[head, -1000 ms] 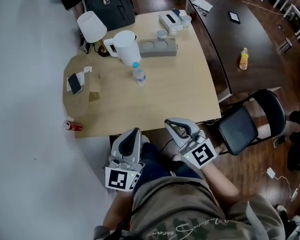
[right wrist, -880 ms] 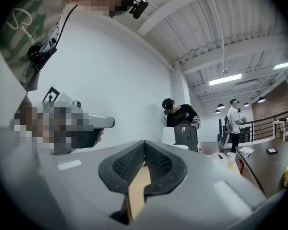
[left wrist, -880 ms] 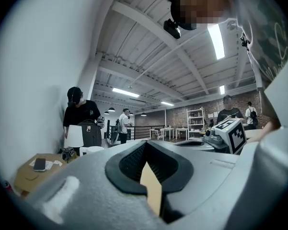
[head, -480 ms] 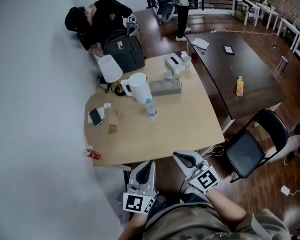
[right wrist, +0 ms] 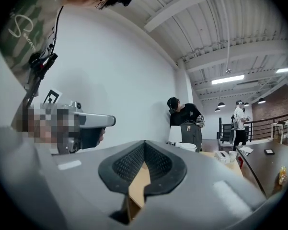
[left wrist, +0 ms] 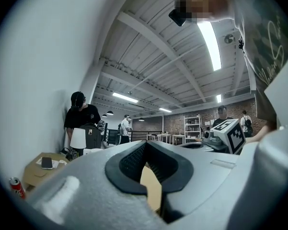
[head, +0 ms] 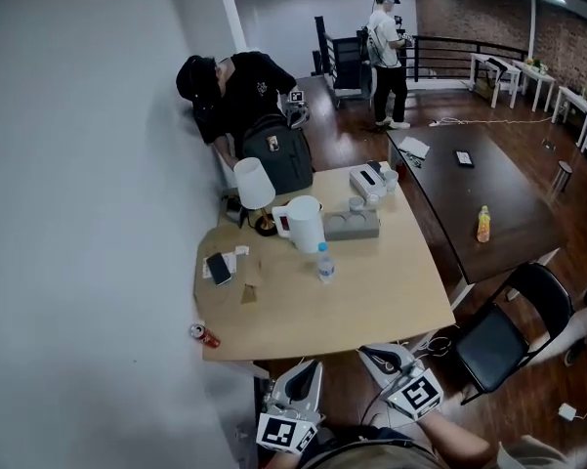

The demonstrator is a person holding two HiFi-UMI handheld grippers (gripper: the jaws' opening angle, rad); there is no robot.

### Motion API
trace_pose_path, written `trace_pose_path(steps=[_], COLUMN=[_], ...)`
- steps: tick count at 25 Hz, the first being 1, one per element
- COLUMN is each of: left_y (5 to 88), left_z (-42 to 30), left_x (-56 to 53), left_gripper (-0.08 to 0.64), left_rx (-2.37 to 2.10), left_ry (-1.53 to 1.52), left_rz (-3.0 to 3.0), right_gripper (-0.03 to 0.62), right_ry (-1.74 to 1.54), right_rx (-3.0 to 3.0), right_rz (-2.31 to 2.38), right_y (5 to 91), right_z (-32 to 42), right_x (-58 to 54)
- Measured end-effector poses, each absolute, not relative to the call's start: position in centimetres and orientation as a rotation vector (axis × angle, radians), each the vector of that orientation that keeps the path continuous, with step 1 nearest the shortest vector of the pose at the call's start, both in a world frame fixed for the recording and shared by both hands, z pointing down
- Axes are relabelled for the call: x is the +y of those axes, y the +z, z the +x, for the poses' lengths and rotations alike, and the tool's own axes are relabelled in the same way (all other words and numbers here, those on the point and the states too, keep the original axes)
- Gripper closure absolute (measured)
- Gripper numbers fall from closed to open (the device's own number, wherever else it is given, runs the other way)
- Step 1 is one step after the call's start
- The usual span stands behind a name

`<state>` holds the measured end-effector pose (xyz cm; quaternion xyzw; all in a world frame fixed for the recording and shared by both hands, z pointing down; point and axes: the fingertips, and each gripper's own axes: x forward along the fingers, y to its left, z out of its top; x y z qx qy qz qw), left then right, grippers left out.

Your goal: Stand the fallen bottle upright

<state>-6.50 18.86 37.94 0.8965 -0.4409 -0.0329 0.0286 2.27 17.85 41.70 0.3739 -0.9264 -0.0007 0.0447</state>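
Observation:
A clear water bottle (head: 324, 263) with a blue cap stands upright near the middle of the light wooden table (head: 371, 306). Both grippers are off the table, below its near edge at the bottom of the head view. My left gripper (head: 311, 368) is shut with nothing in it, as the left gripper view (left wrist: 146, 145) also shows. To its right, my right gripper (head: 372, 352) is likewise shut and empty, its pads meeting in the right gripper view (right wrist: 144, 143). Neither touches the bottle.
A red can (head: 204, 335) lies at the table's near left corner. A white jug (head: 304, 223), lamp (head: 254, 184), grey tray (head: 351, 225), phone (head: 218, 267) and tissue box (head: 368, 181) sit further back. A person (head: 230, 91) leans by the wall. A black chair (head: 508, 330) and dark table (head: 474, 189) stand right.
The head view has tilted up and shows more of the room. Both grippers have dropped lower in the picture, farther from the table's near edge. The bottle has stayed upright.

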Motion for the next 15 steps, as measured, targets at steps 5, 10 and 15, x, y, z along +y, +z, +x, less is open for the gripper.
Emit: trace_pose_path(steps=[5, 10, 15], left_y=[37.9, 38.1, 38.4], left_z=[-6.6, -5.9, -4.9], left_x=[19.0, 18.9, 18.2], left_gripper=[0.555, 0.555, 0.555], left_rx=[-1.333, -1.292, -1.255], left_ry=[-0.120, -0.116, -0.127], left_rz=[2.785, 2.795, 2.811], right_gripper=[0.588, 0.588, 0.588], right_ry=[0.025, 0.028, 0.031], right_rx=[-2.793, -2.765, -2.756], right_rz=[1.189, 1.244, 1.259], right_y=[42.5, 42.7, 43.1], right_z=[3.3, 4.5, 4.9], right_x=[18.4, 18.5, 18.0])
